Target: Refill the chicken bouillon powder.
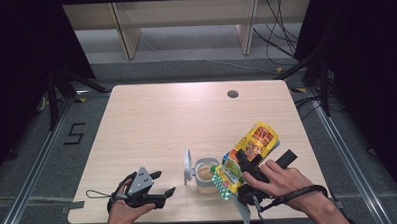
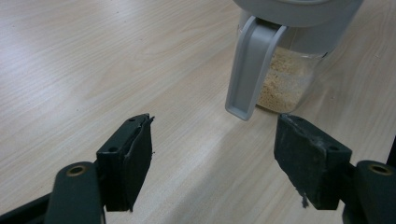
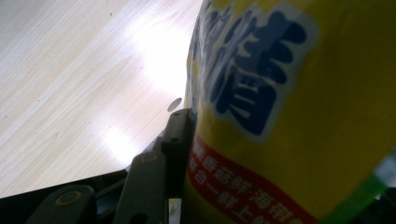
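The right gripper (image 1: 246,166) has its jaws closed on a yellow snack bag (image 1: 248,153), pinching it partway up, and it holds the bag tipped over the clear jar (image 1: 206,178) that stands near the front edge of the wooden table (image 1: 151,118), a little right of centre. To my eye the pouring step is in hand: the bag's green-and-white lower end hangs right at the jar's right rim, touching it or just above it, while its far end angles up and away to the right. In the right gripper view the bag's glossy yellow face with dark blue lettering and a red band presses against the one black pad (image 3: 180,140) that shows; the other pad is hidden behind the bag. The jar already holds a layer of pale crumbly stuff, and its grey hinged lid (image 1: 188,165) stands open on the left side. The left gripper (image 1: 159,186) rests low on the table to the left of the jar, its jaws wide apart with nothing between them, aimed at the jar's grey latch (image 2: 250,70). The next move, I judge, calls for tipping the bag further while keeping its mouth over the opening, with the left gripper ready to steady the jar, since a light plastic jar could slide or tip under the bag's nudge.
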### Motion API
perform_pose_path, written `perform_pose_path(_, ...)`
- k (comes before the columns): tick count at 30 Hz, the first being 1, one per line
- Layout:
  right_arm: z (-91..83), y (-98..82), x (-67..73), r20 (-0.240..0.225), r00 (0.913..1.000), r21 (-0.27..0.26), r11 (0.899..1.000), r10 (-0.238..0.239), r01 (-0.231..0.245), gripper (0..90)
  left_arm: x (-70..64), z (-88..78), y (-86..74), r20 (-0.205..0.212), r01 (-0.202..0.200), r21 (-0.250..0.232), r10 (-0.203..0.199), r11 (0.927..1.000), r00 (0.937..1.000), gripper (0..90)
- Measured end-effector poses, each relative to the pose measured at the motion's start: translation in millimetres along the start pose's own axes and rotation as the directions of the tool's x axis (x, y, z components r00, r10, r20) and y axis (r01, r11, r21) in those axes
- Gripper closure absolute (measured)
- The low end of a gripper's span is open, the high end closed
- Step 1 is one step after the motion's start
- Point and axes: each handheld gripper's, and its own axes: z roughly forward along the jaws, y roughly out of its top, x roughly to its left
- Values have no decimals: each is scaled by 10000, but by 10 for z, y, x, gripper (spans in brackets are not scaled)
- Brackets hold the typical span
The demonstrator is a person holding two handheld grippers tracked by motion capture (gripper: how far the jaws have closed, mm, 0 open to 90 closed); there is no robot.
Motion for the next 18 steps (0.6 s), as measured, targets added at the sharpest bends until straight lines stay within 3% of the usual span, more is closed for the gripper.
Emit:
perform_pose_path(2,0,17,50,-75,9952,-171,9951,976,-977,634,1,3,-1,4,10,-10,-10,10000,10000,275)
perform_pose_path(4,1,16,57,-122,9951,-136,9951,978,-980,634,0,5,-3,3,35,9,-35,10000,10000,275)
perform_pose_path(5,-7,9,47,-81,9981,-20,9981,609,-609,634,-4,4,-3,-37,8,0,-8,10000,10000,275)
perform_pose_path(7,-15,9,64,-89,9977,-50,9977,670,-671,634,2,5,-1,-61,-29,50,30,10000,10000,275)
perform_pose_path(9,-10,9,83,-43,9964,-131,9963,850,-850,635,-11,0,-7,-144,205,167,-203,9997,9997,275)
perform_pose_path(10,-10,9,87,-54,9962,-141,9961,865,-866,634,-17,8,-9,7,301,-7,-301,9995,9995,275)
perform_pose_path(15,1,-1,113,-49,9916,-206,9914,1291,-1292,635,-5,-4,-4,-64,154,-4,-154,9999,9999,275)
perform_pose_path(16,13,-12,115,52,9927,-323,9923,1202,-1200,635,-3,-3,-5,-52,142,13,-142,9999,9999,275)
perform_pose_path(18,4,1,150,11,9871,-205,9869,1604,-1603,635,-1,4,-2,3,46,-10,-46,10000,10000,275)
